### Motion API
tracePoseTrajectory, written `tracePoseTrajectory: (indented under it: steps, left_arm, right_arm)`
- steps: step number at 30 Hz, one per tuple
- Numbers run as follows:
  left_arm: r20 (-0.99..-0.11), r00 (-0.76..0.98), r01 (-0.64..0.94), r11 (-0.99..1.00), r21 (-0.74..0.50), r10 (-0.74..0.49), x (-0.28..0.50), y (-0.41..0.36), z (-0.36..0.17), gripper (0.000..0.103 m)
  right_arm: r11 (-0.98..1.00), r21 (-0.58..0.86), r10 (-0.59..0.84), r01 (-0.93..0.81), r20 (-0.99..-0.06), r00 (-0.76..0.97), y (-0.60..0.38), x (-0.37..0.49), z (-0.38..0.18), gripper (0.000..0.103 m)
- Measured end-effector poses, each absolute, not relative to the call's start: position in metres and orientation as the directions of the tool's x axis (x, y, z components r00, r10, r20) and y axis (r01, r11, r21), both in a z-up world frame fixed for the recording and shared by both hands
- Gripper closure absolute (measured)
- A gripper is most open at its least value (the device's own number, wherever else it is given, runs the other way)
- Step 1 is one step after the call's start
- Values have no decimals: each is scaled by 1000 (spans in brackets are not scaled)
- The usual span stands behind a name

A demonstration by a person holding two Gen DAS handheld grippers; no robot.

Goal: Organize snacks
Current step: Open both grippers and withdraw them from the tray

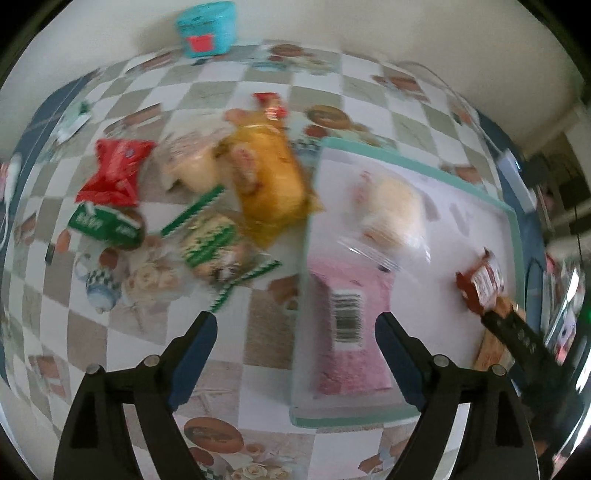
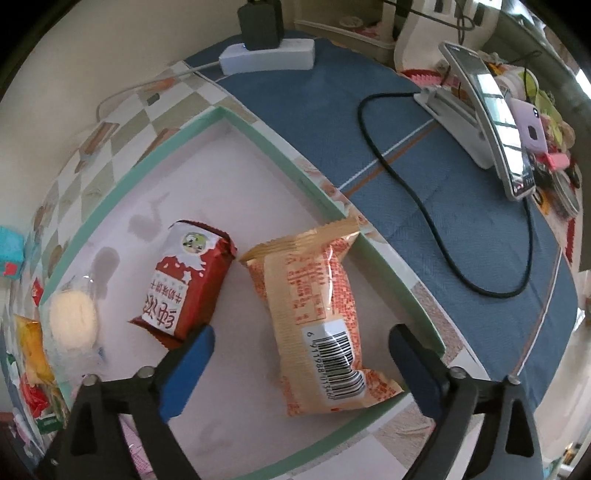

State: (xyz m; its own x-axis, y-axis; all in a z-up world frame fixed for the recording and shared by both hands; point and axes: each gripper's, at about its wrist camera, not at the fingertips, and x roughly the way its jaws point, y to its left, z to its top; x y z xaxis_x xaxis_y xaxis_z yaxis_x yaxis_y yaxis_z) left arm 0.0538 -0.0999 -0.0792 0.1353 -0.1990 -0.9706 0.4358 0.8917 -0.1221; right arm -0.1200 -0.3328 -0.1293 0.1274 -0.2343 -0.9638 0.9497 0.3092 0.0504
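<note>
A shallow green-rimmed tray (image 2: pixel 258 133) with a white floor sits on a counter (image 1: pixel 258 332) covered in a checked, picture-printed cloth, with several snacks already inside it. Seen from the right wrist, the right gripper (image 2: pixel 301 356) hangs with its blue-padded fingers spread wide and holding nothing, above an orange-and-cream packet (image 2: pixel 317 314) that lies barcode up at the tray's near right corner. Just left of that packet lies a red-and-white packet (image 2: pixel 188 284) with printed characters, and farther left, against the tray's left rim, a pale round cake in clear wrap (image 2: pixel 72 321).

From the left wrist, the left gripper (image 1: pixel 295 354) also stands wide apart and empty, hovering over the tray's near left edge, where a pink packet (image 1: pixel 351 325) lies barcode up inside the tray. The picture is blurred. Outside the tray, on the counter to its left, a loose cluster of snacks waits: a yellow bag (image 1: pixel 271 184) nearest the tray, a green-and-white striped packet (image 1: pixel 218 243) in front of it, a pale packet (image 1: pixel 188 166), a red bag (image 1: pixel 114 173) and a small green packet (image 1: pixel 105 225) farther left. A teal tub (image 1: pixel 207 27) stands at the far edge by the wall.

Right of the tray, a blue cloth (image 2: pixel 461 221) carries a black cable (image 2: pixel 424 206), a white power strip (image 2: pixel 266 55) and a phone on a stand (image 2: pixel 495 122)
</note>
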Motion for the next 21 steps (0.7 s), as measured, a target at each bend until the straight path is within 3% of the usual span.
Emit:
tracePoseTrajectory:
  steps: [14,21]
  left_arm:
    - [-961,239,215,973,-84,-136,102,-32,-64,12]
    - [-952,307,57,998,1,-17,134,34,-60,12]
  right_arm:
    - [381,44,-294,923,-941,166,-296,-104,-107,0]
    - [440,20,-339,898,-922,187,-278,-92,-89,0]
